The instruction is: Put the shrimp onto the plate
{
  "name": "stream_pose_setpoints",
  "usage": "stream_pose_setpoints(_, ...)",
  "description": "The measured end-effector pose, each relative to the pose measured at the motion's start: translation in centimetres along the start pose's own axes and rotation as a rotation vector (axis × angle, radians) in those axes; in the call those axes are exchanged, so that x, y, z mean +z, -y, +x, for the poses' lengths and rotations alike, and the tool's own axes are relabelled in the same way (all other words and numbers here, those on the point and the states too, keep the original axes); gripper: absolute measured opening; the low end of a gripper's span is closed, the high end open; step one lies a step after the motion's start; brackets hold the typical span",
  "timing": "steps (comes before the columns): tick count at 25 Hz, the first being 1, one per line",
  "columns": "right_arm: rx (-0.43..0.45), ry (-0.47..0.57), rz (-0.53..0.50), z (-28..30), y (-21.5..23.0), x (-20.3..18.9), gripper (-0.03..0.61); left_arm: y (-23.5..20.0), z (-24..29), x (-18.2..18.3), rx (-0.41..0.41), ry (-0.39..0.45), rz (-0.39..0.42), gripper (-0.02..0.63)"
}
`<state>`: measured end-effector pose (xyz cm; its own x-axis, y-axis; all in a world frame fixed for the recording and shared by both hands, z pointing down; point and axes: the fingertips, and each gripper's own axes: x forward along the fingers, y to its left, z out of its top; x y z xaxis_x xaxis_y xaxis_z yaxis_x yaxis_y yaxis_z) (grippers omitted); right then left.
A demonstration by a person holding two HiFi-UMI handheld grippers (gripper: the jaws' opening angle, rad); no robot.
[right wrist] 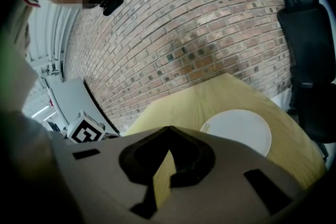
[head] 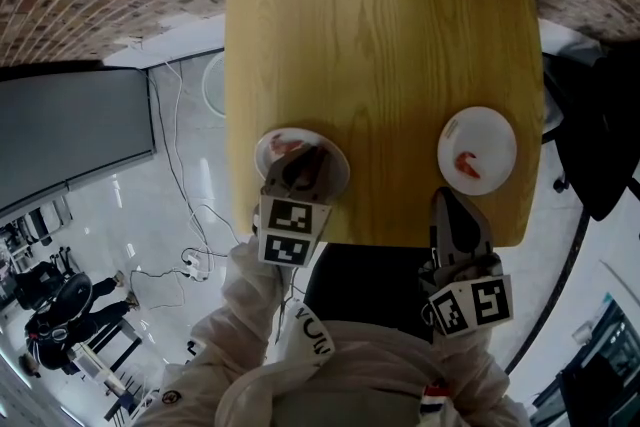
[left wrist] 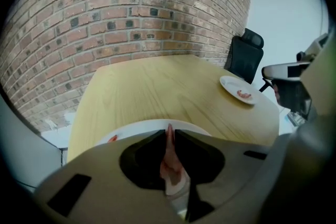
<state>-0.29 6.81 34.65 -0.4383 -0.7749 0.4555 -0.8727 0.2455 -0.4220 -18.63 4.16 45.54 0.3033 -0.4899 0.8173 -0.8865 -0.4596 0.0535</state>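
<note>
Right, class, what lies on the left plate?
A red shrimp lies on the plate; the left gripper pinches a second shrimp and hides the plate's near part.

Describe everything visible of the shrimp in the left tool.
The shrimp is pale pink with a whitish, glossy body and a thin reddish tip pointing away from the camera. It lies lengthwise between the jaws of the left tool, which pinch it from both sides near the tip. It sits over the near rim of the white plate; whether it touches the plate cannot be told.
</note>
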Motion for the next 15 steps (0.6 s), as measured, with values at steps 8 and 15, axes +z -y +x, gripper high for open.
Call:
stream_pose_setpoints(8, -0.009, 0.013, 0.014, -0.9, 0.8, 0.2, 0.023, 0.5, -0.6, 0.7, 0.016, 0.004, 0.034, 0.061)
stream_pose_setpoints(15, -0.03, 0.039, 0.035, -2.1, 2.3, 0.5, 0.023, 2.1, -0.9, 2.6, 0.03, 0.021, 0.129, 0.06)
